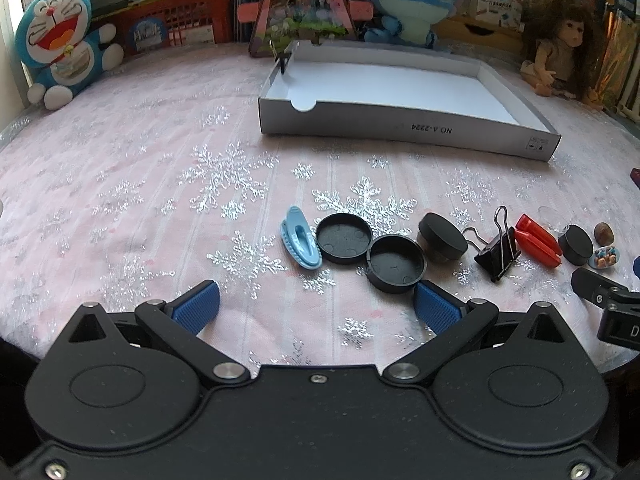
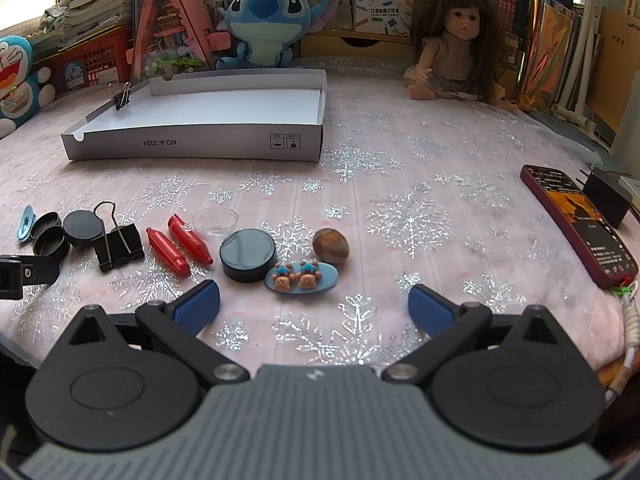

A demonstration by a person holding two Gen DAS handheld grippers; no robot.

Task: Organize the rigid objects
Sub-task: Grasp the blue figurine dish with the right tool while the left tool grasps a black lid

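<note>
A row of small objects lies on the pink snowflake cloth: a blue clip (image 1: 301, 243), two black lids (image 1: 344, 238) (image 1: 396, 263), a black-capped jar (image 1: 442, 236), a black binder clip (image 1: 498, 254) (image 2: 118, 246), two red caps (image 1: 538, 240) (image 2: 178, 244), a black puck (image 2: 248, 255), a nut (image 2: 330, 245), a blue bear hair clip (image 2: 302, 277) and a clear dish (image 2: 215, 221). A shallow white box (image 1: 408, 128) (image 2: 192, 146) sits behind them, with a small binder clip (image 2: 122, 96) on its left wall. My left gripper (image 1: 316, 306) is open and empty, just before the lids. My right gripper (image 2: 314, 308) is open and empty, just before the hair clip.
A red phone (image 2: 580, 224) and a black charger (image 2: 608, 196) lie at the right. Plush toys (image 1: 60, 44) (image 2: 266, 20), a doll (image 2: 452, 40), a red basket (image 1: 172, 20) and books line the back edge.
</note>
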